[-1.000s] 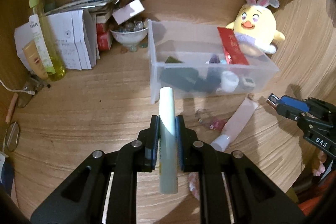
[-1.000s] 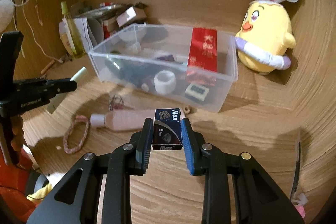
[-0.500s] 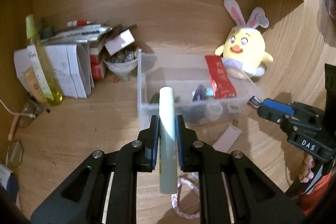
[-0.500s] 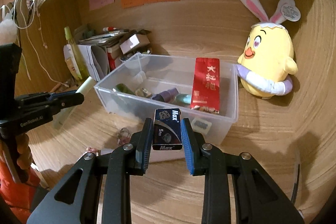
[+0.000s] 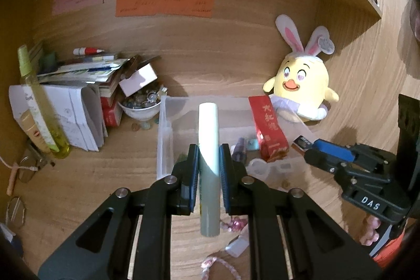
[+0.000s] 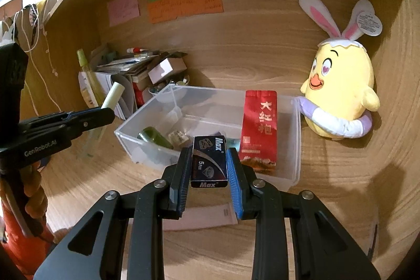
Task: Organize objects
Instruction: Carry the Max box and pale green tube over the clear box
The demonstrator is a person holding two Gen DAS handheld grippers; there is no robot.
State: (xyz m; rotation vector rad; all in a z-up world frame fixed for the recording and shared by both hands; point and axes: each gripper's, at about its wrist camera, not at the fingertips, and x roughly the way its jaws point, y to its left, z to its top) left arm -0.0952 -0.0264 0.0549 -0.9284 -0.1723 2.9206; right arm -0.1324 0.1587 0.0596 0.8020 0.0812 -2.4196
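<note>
Pale tube [image 5: 208, 138] clamped in left hand-held gripper [image 5: 208, 159], small box [image 6: 209, 162] in right hand-held gripper [image 6: 209, 162].

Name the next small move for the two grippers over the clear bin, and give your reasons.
Probably carry both loads forward over the clear bin and release them inside. The left gripper is shut on the pale tube, the right gripper on the dark Max box, and both sit short of the bin's near wall.

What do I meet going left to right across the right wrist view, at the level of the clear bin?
left gripper holding the pale green tube → clear plastic bin → red packet standing inside it → yellow chick plush with bunny ears
</note>
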